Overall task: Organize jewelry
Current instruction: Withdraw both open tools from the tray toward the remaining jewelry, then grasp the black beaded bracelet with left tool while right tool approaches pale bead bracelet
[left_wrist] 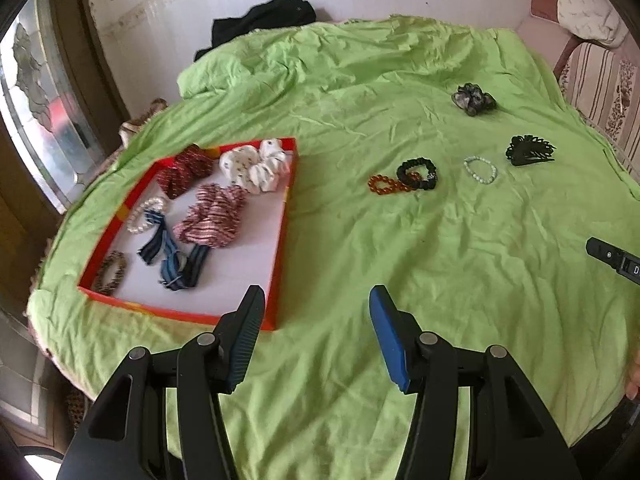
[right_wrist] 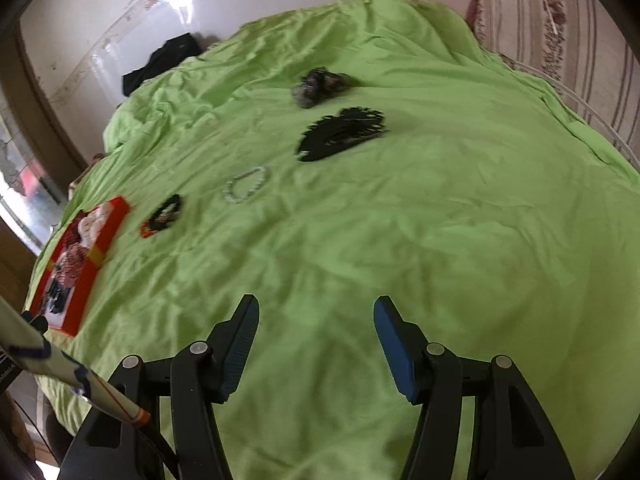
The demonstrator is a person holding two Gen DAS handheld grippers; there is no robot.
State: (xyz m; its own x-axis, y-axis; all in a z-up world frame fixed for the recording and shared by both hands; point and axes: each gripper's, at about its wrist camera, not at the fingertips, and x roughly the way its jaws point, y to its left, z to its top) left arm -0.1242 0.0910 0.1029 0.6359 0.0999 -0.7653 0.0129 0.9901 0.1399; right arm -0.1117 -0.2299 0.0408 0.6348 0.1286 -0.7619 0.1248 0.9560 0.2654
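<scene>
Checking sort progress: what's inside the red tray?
Red tray: three scrunchies, pearl bracelet, brown band, blue striped ties. Anything beneath the scrunchies is hidden.

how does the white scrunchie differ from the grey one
The white scrunchie lies inside the red tray, against its far wall; the grey scrunchie lies loose on the green sheet, far from the tray. The white one is pale with small dark specks and looks larger; the grey one is dark and mottled. Both are bunched fabric rings.
</scene>
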